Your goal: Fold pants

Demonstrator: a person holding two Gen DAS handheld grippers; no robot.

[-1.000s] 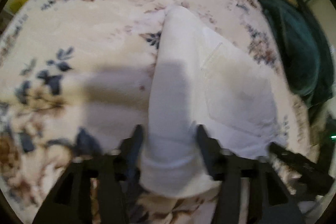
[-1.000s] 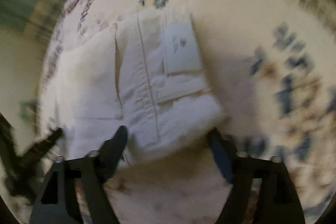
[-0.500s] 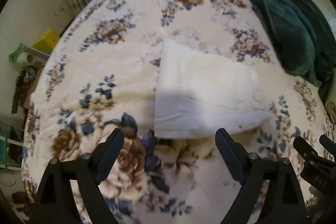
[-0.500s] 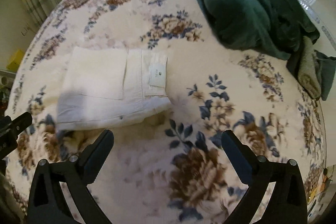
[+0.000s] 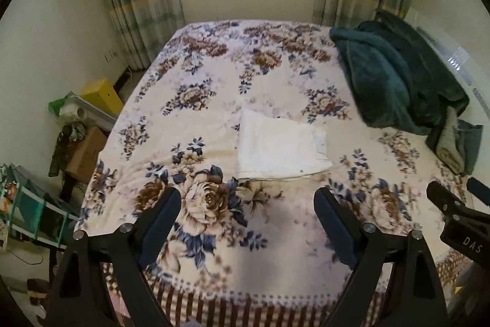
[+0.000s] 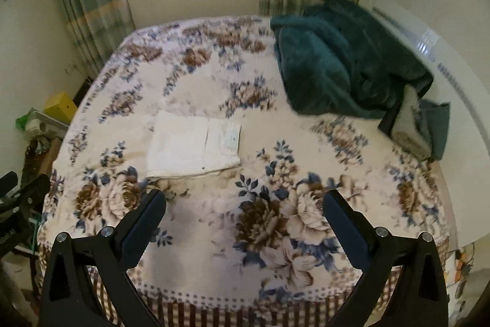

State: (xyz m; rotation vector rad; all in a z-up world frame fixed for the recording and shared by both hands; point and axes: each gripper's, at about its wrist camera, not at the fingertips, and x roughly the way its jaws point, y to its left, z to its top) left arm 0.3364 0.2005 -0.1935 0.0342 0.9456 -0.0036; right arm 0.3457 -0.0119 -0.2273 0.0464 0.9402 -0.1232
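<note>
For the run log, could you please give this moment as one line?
folded white cotton pants: flat on floral bedspread | left hand-held gripper: open, empty | right hand-held gripper: open, empty

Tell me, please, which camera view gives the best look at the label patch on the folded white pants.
The right wrist view: the label patch faces the camera there as a clear pale rectangle on the folded white pants. In the left wrist view the pants show mostly plain fabric, with the patch only a foreshortened sliver at their right edge.

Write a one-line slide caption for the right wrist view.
Open right tongs above a floral bedspread, white pants lying folded beyond them, a green blanket heaped behind.
</note>
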